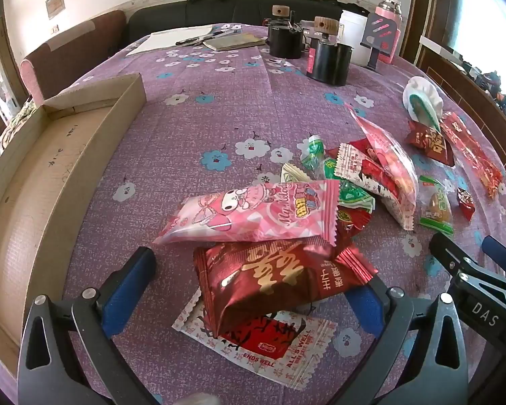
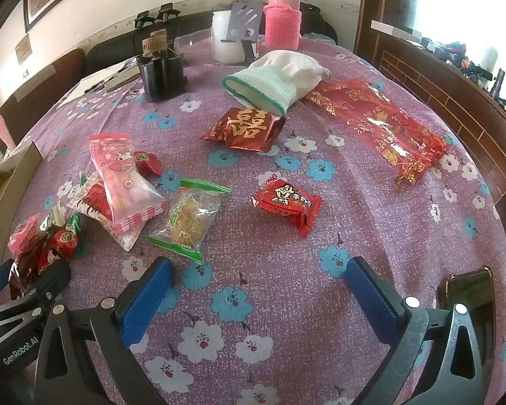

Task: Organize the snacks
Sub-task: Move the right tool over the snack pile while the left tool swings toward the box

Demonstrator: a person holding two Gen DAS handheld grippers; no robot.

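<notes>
Left claw point(image 1: 253, 287), right claw point(image 2: 258, 298): black frames wearing blue finger pads point(image 2: 145, 298), showing silver screws, white lettering.

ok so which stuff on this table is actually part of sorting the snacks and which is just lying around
Part of the job:
- pink snack pack
- dark red foil pack
- small red candy pack
- green-edged clear pack
- red foil pack by the glove
- cardboard box

Just lying about:
- white glove
- pink flask
- black canisters
- phone

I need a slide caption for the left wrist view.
Open left gripper straddles a dark red snack packet, cardboard box to its left.
</notes>
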